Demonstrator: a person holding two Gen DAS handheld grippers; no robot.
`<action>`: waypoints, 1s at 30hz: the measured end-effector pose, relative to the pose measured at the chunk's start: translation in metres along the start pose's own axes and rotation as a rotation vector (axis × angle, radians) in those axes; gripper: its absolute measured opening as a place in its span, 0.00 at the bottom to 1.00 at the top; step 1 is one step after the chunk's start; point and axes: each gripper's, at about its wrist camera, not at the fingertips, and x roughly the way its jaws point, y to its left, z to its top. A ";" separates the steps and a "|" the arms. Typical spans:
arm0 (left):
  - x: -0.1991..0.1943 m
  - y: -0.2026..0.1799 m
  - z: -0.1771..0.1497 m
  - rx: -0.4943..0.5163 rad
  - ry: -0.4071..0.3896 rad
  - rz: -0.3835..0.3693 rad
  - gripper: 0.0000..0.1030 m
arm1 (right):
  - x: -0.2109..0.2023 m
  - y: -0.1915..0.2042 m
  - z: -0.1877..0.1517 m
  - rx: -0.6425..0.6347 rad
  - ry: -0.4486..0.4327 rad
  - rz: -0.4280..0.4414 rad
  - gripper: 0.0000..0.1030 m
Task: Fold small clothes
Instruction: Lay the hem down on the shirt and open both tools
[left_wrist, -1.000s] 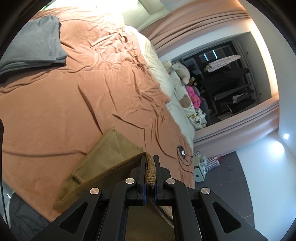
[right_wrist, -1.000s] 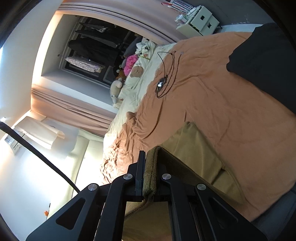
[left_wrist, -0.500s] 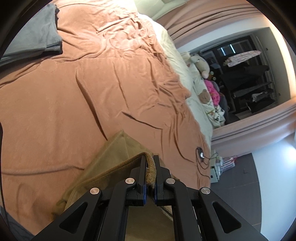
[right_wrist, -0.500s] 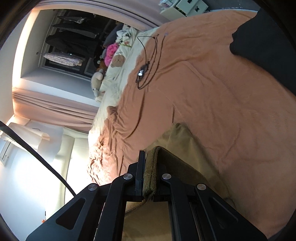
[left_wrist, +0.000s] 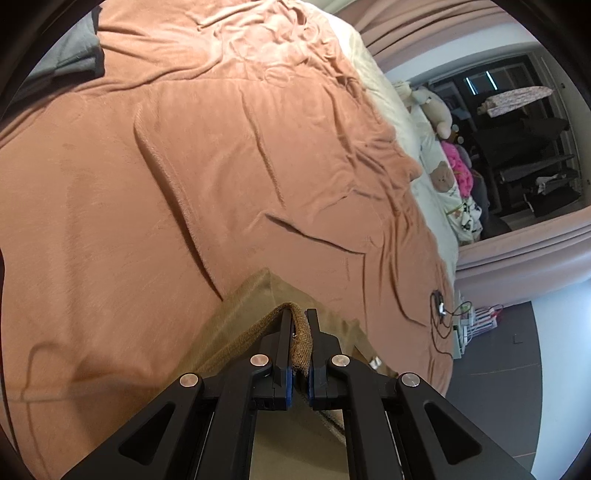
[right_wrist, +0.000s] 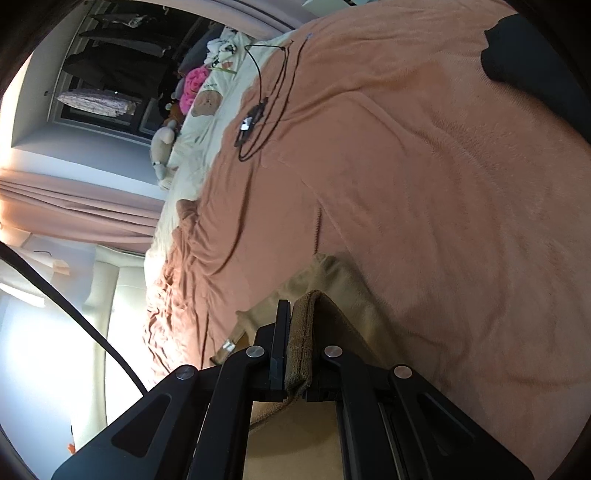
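A small olive-tan garment (left_wrist: 255, 306) lies partly on the salmon-pink blanket (left_wrist: 147, 184) of a bed. My left gripper (left_wrist: 298, 314) is shut on a ribbed hem corner of the garment, held just above the blanket. In the right wrist view the same tan garment (right_wrist: 343, 288) drapes down from my right gripper (right_wrist: 300, 306), which is shut on its other hem corner. A fold of the cloth hangs below each gripper and hides what lies under it.
Folded grey clothes (left_wrist: 70, 55) sit at the far left of the bed. A dark garment (right_wrist: 532, 66) lies at the bed's right edge. A black cable with a small device (right_wrist: 255, 118) rests on the blanket. Soft toys (left_wrist: 443, 173) and pale sheet line the far side.
Both grippers have carried the tan garment forward over the bed and lower toward the blanket. The grey pile has slid toward the left view's edge. Both grips stay shut.
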 end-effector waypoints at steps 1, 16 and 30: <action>0.005 0.001 0.002 -0.003 0.004 0.006 0.05 | 0.001 0.000 0.002 0.002 0.003 -0.005 0.01; 0.026 -0.011 -0.007 0.134 0.094 0.089 0.68 | -0.023 0.021 -0.008 -0.097 -0.050 0.008 0.74; 0.004 -0.007 -0.047 0.393 0.138 0.268 0.69 | -0.069 0.047 -0.048 -0.430 0.054 -0.214 0.74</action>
